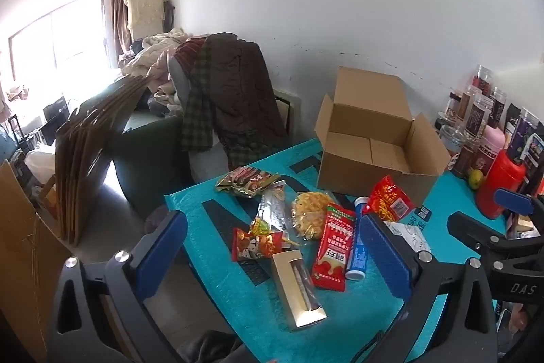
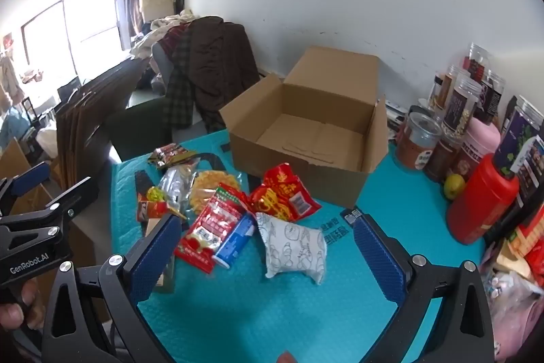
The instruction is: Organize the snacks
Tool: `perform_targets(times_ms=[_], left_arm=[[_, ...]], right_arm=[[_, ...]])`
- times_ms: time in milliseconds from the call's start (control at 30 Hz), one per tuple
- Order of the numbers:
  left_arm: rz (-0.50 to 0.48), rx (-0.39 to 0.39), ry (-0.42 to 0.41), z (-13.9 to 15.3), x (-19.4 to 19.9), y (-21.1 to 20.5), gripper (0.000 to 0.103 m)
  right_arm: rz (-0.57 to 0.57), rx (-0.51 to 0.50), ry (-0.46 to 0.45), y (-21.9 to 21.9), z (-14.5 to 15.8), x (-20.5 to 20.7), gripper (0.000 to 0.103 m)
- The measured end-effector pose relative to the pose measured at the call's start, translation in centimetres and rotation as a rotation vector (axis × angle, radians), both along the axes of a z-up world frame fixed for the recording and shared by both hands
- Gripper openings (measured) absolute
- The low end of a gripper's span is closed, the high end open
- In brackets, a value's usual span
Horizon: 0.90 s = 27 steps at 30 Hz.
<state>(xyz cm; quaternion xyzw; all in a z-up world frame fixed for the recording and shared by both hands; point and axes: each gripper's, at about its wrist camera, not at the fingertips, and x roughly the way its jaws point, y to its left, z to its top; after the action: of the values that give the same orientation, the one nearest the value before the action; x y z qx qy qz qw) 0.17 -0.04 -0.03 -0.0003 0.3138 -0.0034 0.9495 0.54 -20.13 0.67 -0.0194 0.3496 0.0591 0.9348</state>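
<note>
A pile of snacks lies on the teal mat (image 2: 238, 312): a white puffed packet (image 2: 294, 247), a red crinkled bag (image 2: 284, 193), a red flat sachet (image 2: 212, 227), a blue tube (image 2: 234, 240), a round yellow waffle pack (image 1: 311, 216), a silver wrapper (image 1: 272, 210), a small red packet (image 1: 255, 244) and a gold window box (image 1: 297, 288). An open, empty cardboard box (image 2: 312, 131) stands behind them. My left gripper (image 1: 272, 257) is open above the pile's near side. My right gripper (image 2: 268, 257) is open, with the white packet between its fingers.
Jars and canisters (image 2: 455, 118), a red flask (image 2: 482, 203) and a green fruit (image 2: 454, 186) crowd the mat's right side. More packets (image 2: 516, 261) lie at the right edge. A chair draped with clothes (image 2: 207, 67) and flattened cartons (image 1: 88, 159) stand beyond the table's left edge.
</note>
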Motion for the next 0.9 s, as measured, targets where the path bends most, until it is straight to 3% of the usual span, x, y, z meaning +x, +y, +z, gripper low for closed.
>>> perform_targets(times_ms=[133,200,333,900], left_arm=[[-0.005,0.044,-0.003,0.8,0.2,-1.7,0.103],[-0.021,-0.004,-0.011,1.2,-0.2,-0.9,0.103],[-0.042,-0.031,-0.013,0.4,-0.4,0.0,0.103],[-0.039,-0.029,-0.021,0.3,-0.8,0.1,0.103]], right_arm=[[0.001,-0.001,-0.004,0.0,0.0,0.0,0.103],[0.001,-0.002,-0.002,0.0,0.0,0.0,0.103],[0.0,-0.003,-0.001,0.0,0.0,0.0,0.103],[0.0,-0.005,-0.005,0.2,-0.1,-0.2,0.103]])
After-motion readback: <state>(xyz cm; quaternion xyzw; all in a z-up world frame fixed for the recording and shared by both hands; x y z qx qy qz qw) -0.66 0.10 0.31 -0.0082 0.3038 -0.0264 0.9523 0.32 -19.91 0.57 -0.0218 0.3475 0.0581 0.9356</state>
